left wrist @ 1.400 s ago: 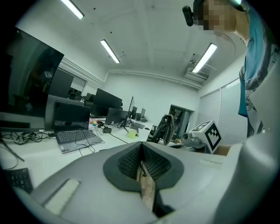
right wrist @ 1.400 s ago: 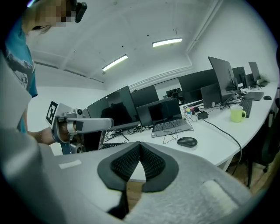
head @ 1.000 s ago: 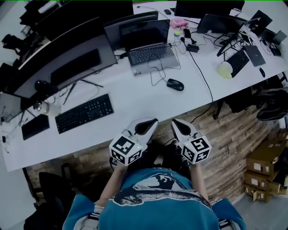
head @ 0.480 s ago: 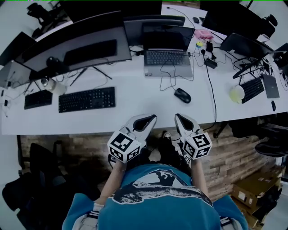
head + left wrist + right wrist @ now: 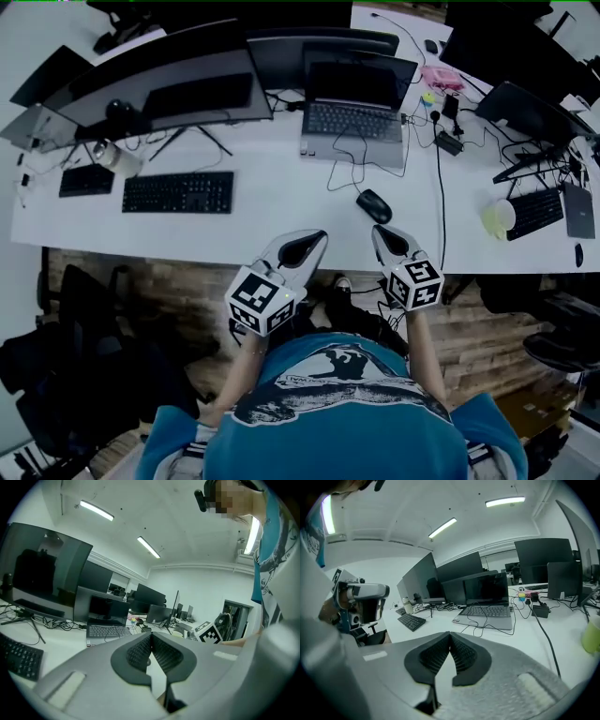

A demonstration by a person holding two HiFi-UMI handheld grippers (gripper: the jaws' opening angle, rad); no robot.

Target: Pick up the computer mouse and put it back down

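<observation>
The black computer mouse [image 5: 374, 205] lies on the white desk [image 5: 272, 230] in front of the laptop, its cord running back toward it. My right gripper [image 5: 380, 231] is shut and empty, with its tip over the desk's front edge just short of the mouse. My left gripper [image 5: 316, 237] is also shut and empty, at the desk edge to the left of the mouse. In the left gripper view the pads [image 5: 161, 653] meet with nothing between them. In the right gripper view the gripper [image 5: 450, 635] is shut too, and its body hides the mouse.
An open laptop [image 5: 353, 117] stands behind the mouse, with a black keyboard [image 5: 178, 192] and a wide curved monitor [image 5: 159, 89] to the left. A black cable [image 5: 438, 187] runs down the desk right of the mouse. A yellow-green cup [image 5: 495, 217] stands far right.
Both grippers have moved forward from over the person's lap to the desk's front edge, the right one closing in on the mouse. Both stayed shut.
</observation>
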